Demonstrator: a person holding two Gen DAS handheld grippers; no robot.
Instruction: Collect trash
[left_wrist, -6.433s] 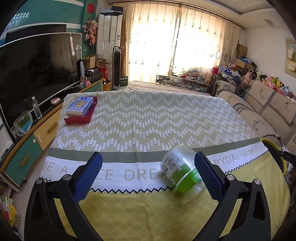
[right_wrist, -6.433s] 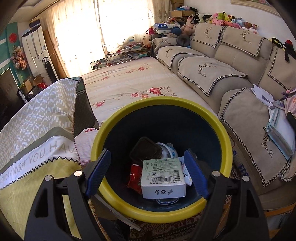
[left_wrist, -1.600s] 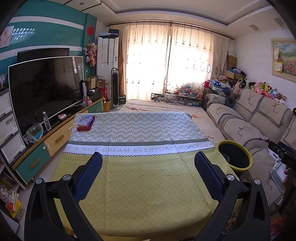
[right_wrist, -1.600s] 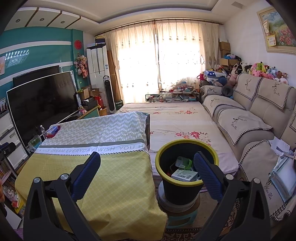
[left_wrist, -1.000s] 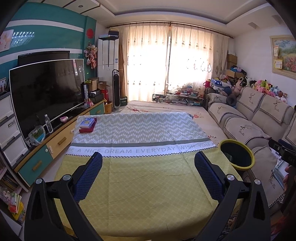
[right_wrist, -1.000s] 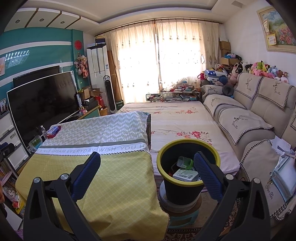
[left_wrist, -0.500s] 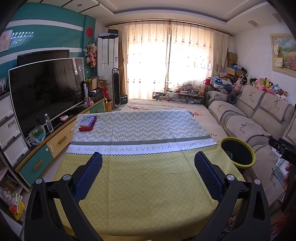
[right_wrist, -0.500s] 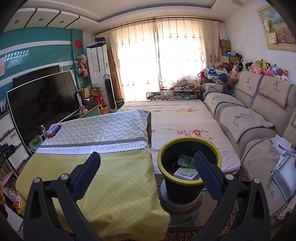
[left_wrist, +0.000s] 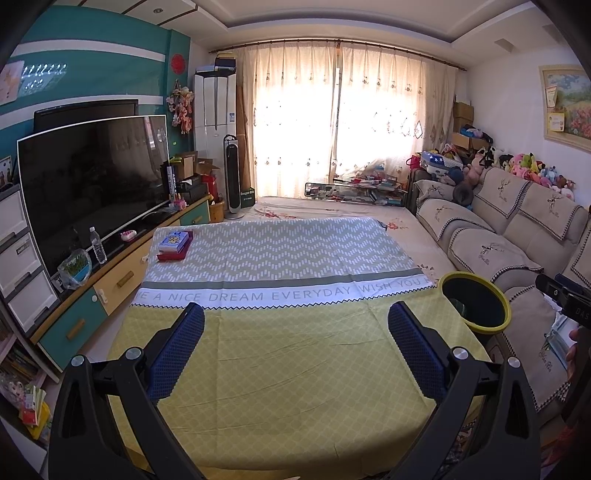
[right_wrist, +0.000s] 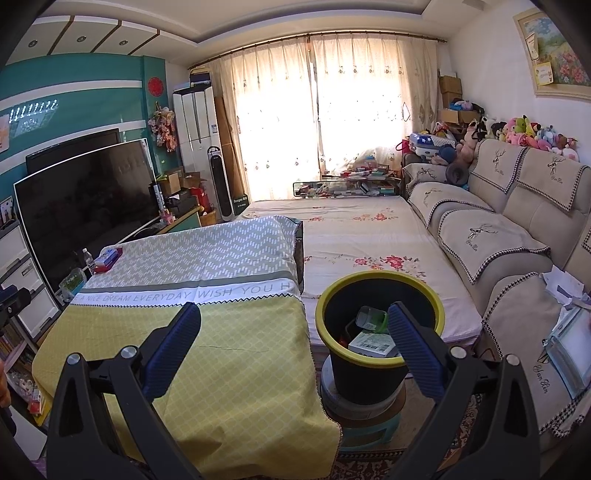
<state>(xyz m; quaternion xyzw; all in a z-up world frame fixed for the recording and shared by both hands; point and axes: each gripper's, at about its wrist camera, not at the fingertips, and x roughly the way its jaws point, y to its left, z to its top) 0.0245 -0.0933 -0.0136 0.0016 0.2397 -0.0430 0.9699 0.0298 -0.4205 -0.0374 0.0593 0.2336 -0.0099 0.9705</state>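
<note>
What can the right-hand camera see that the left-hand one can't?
Only the right wrist view looks into the yellow-rimmed bin, showing a white labelled box and a clear green-tinted container inside. Only the left wrist view shows the other gripper's black camera mount. Both show the tablecloth, television and open grippers.

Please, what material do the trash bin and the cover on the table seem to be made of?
The trash bin looks like smooth moulded plastic: dark matte wall, glossy yellow rim with an even curve. The table cover looks like thin woven fabric, probably cotton or polyester: matte print, soft creases, and an edge that hangs limp over the side. The exact fibre cannot be told.
</note>
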